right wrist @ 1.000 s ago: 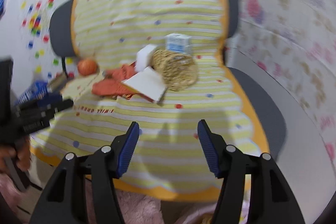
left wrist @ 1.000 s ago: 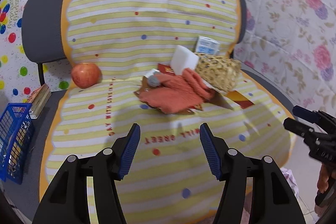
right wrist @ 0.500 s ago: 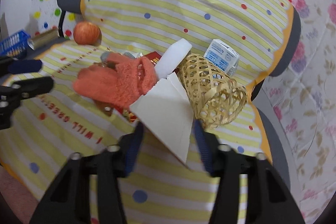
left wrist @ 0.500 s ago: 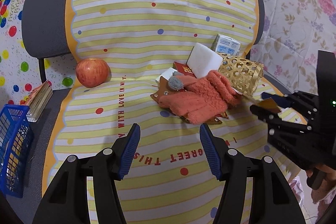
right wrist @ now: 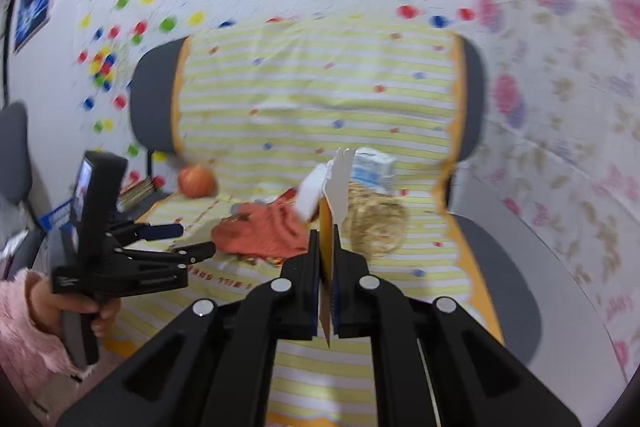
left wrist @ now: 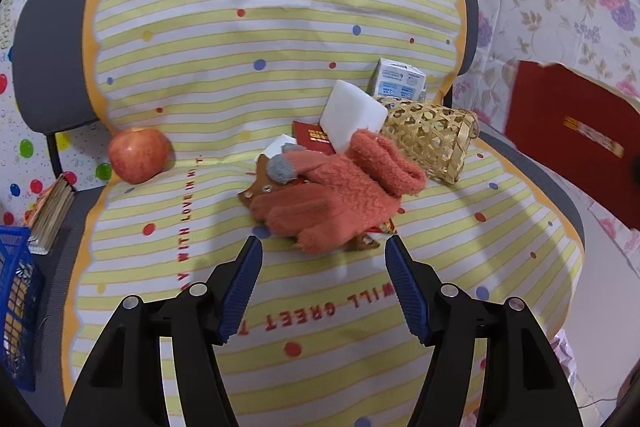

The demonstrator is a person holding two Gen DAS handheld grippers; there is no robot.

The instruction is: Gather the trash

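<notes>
My right gripper [right wrist: 327, 251] is shut on a torn red card, seen edge-on [right wrist: 329, 223] and held above the chair seat; its red face shows at the right of the left wrist view [left wrist: 572, 139]. My left gripper [left wrist: 322, 275] is open and empty, just in front of the orange glove [left wrist: 340, 195]. It also shows in the right wrist view [right wrist: 176, 239]. Around the glove lie a white block [left wrist: 352, 115], a red booklet [left wrist: 312, 137], a wicker basket on its side [left wrist: 428, 143] and a small milk carton [left wrist: 398, 79].
A red apple [left wrist: 138, 155] sits at the seat's back left. The chair wears a yellow striped cover [left wrist: 280, 27]. A blue crate [left wrist: 16, 307] and a stack of books [left wrist: 52, 211] lie left of the chair. Papered walls stand behind.
My right gripper has shut on the card, lifted it off the pile and drawn back. My left gripper has moved closer to the glove.
</notes>
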